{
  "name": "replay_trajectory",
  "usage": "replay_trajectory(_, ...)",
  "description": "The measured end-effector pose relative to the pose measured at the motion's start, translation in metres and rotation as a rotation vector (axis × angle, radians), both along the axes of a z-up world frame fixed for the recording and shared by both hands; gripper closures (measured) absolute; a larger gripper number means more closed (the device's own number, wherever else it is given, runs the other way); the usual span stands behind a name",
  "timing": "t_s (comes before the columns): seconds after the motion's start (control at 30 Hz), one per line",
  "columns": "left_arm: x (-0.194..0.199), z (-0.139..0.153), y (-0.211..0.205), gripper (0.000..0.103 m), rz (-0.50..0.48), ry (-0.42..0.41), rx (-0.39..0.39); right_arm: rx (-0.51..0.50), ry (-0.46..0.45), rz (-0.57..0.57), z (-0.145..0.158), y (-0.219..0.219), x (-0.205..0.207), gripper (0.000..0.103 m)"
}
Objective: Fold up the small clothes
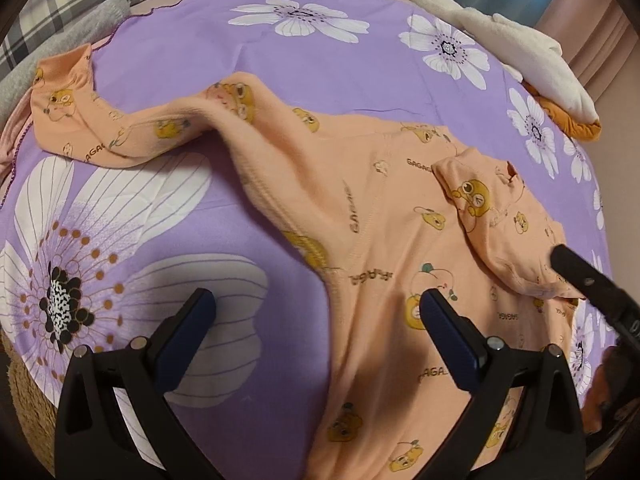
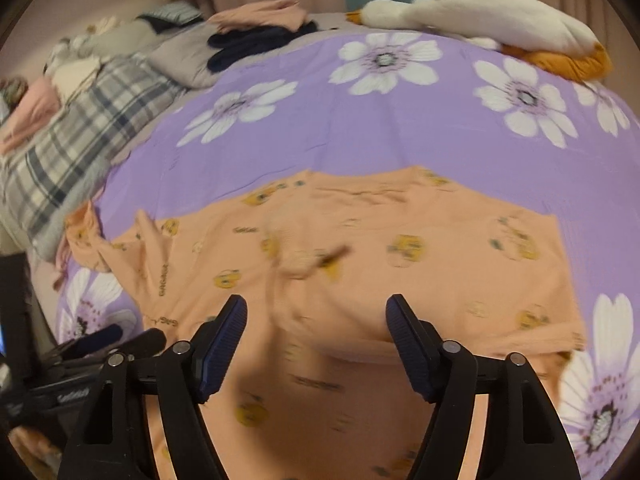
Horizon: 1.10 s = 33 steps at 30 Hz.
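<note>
Purple bedding [image 1: 328, 92] printed with big white flowers covers nearly all of both views, and on it lies the peach garment [image 1: 400, 240], a small long-sleeved top patterned with yellow cartoon animals and short printed words.

From the right wrist camera the far side of the bed shows: a plaid grey-and-cream blanket [image 2: 76, 152] at the left, a dark navy piece of clothing [image 2: 248, 46] and a pink folded piece [image 2: 264, 14] behind it, and a white plush toy with orange parts [image 2: 500, 16] at the upper right. Its picture is blurred, so the garment's print is hard to read there. At its lower left edge the dark tips of the other tool appear.

The left wrist camera gives the sharper look at the cloth. One sleeve [image 1: 120, 120] stretches out to the left across the bedding, its cuff near the bed's edge. The other sleeve [image 1: 488, 208] is folded in over the body of the top, its cuff lying on the chest. The body is rumpled, with a raised ridge running from the outstretched sleeve down toward the hem.

The left gripper [image 1: 318, 304] is spread wide, one finger over the bare bedding and the other over the peach cloth, nothing pinched. The right gripper [image 2: 316, 308] also stands spread above the cloth, gripping nothing.
</note>
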<state>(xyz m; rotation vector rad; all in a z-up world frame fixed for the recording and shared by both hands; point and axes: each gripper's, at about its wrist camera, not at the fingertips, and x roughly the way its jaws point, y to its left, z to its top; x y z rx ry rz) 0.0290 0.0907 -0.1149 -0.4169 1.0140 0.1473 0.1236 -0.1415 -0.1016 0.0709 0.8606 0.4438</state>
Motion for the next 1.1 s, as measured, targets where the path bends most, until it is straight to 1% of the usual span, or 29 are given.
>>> replay_trajectory(0.13, 0.005, 0.004, -0.009, 0.002, 0.006, 0.006, 0.011, -0.005, -0.014, -0.014, 0.005, -0.029, 0.005, 0.031)
replay_trajectory(0.2, 0.009, 0.007, -0.014, 0.005, 0.016, 0.004, 0.009, -0.015, -0.038, -0.053, 0.008, -0.042, 0.005, 0.031)
replay_trajectory(0.27, 0.012, 0.013, -0.019, 0.007, 0.023, -0.009, -0.006, 0.002, -0.058, -0.117, 0.006, -0.063, 0.005, 0.031)
replay_trajectory(0.43, 0.028, 0.028, -0.037, 0.012, 0.001, -0.060, -0.040, 0.063, 0.009, -0.216, -0.010, -0.106, 0.015, 0.031)
replay_trajectory(0.5, 0.038, 0.031, -0.046, 0.012, -0.007, -0.071, -0.053, 0.089, 0.026, -0.260, -0.016, -0.120, 0.016, 0.031)
replay_trajectory(0.6, 0.058, 0.030, -0.063, 0.015, -0.050, -0.063, -0.079, 0.108, 0.067, -0.310, -0.027, -0.137, 0.019, 0.031)
replay_trajectory(0.67, 0.069, 0.030, -0.075, 0.017, -0.073, -0.062, -0.080, 0.117, 0.085, -0.326, -0.033, -0.144, 0.020, 0.031)
replay_trajectory(0.73, 0.079, 0.028, -0.090, 0.020, -0.094, -0.059, -0.041, 0.122, 0.094, -0.335, -0.037, -0.150, 0.021, 0.031)
replay_trajectory(0.8, 0.086, 0.025, -0.106, 0.029, -0.072, -0.055, 0.064, 0.125, 0.102, -0.343, -0.040, -0.152, 0.021, 0.031)
replay_trajectory(0.83, 0.089, 0.023, -0.113, 0.030, -0.058, -0.051, 0.109, 0.128, 0.107, -0.346, -0.041, -0.154, 0.021, 0.031)
replay_trajectory(0.87, 0.091, 0.019, -0.119, 0.030, -0.063, -0.049, 0.133, 0.133, 0.112, -0.346, -0.043, -0.154, 0.022, 0.031)
replay_trajectory(0.9, 0.095, 0.013, -0.124, 0.034, -0.081, -0.040, 0.144, 0.137, 0.116, -0.345, -0.044, -0.155, 0.022, 0.031)
replay_trajectory(0.93, 0.099, 0.008, -0.125, 0.043, -0.090, -0.024, 0.154, 0.140, 0.119, -0.342, -0.045, -0.156, 0.022, 0.031)
replay_trajectory(1.0, 0.104, -0.002, -0.123, 0.054, -0.079, 0.013, 0.201, 0.144, 0.123, -0.337, -0.047, -0.158, 0.021, 0.031)
replay_trajectory(1.1, 0.100, -0.001, -0.115, 0.060, -0.064, -0.015, 0.236, 0.148, 0.126, -0.334, -0.048, -0.159, 0.020, 0.031)
